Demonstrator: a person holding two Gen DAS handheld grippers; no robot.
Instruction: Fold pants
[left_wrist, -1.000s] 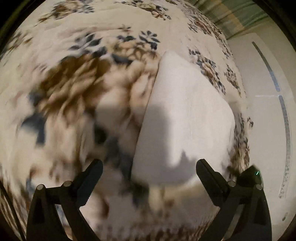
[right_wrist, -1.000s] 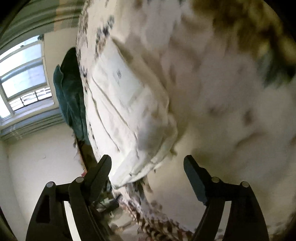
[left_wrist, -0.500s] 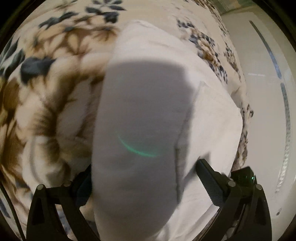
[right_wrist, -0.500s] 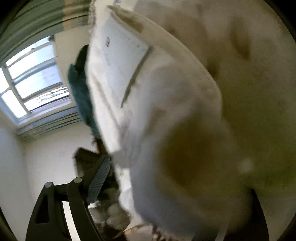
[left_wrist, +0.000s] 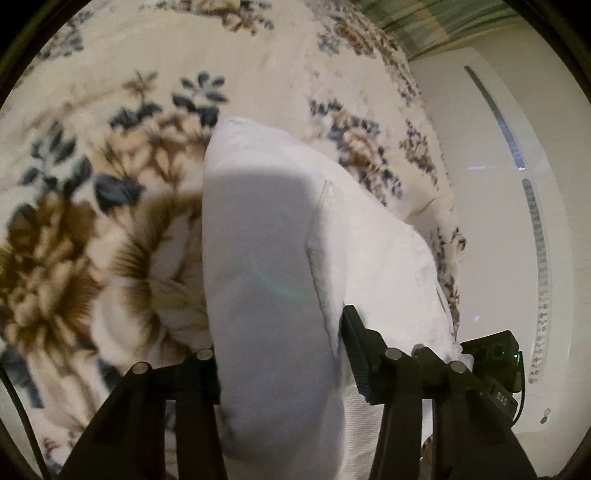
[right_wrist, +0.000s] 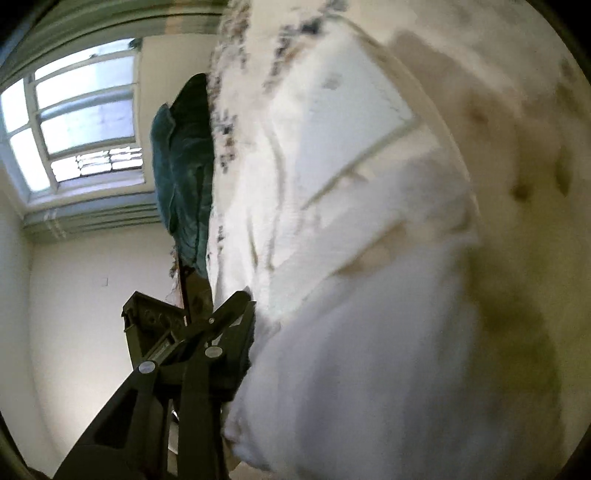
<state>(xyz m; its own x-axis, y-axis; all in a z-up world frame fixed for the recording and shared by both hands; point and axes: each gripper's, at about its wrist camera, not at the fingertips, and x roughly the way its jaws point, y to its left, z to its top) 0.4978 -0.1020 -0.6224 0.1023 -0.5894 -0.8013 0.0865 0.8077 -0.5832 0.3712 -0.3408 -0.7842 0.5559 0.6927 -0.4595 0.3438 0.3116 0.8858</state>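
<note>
The white folded pants (left_wrist: 280, 258) lie on a floral bedspread (left_wrist: 92, 221). In the left wrist view the thick folded edge fills the gap between the fingers of my left gripper (left_wrist: 279, 350), which is closed in on the cloth from both sides. In the right wrist view the pants (right_wrist: 351, 240) bulge close to the lens. Only the left finger (right_wrist: 236, 321) of my right gripper shows, pressed against the cloth; the other finger is hidden behind the pants.
The bed's edge runs along the right in the left wrist view, with pale floor (left_wrist: 517, 221) beyond. In the right wrist view a dark teal cloth (right_wrist: 181, 166) hangs at the bed's side, below a window (right_wrist: 74, 122). A dark box (right_wrist: 151, 325) stands near the gripper.
Both grippers have moved onto the folded pants and closed around the thick folded edge. A second ago both were open and short of it.
</note>
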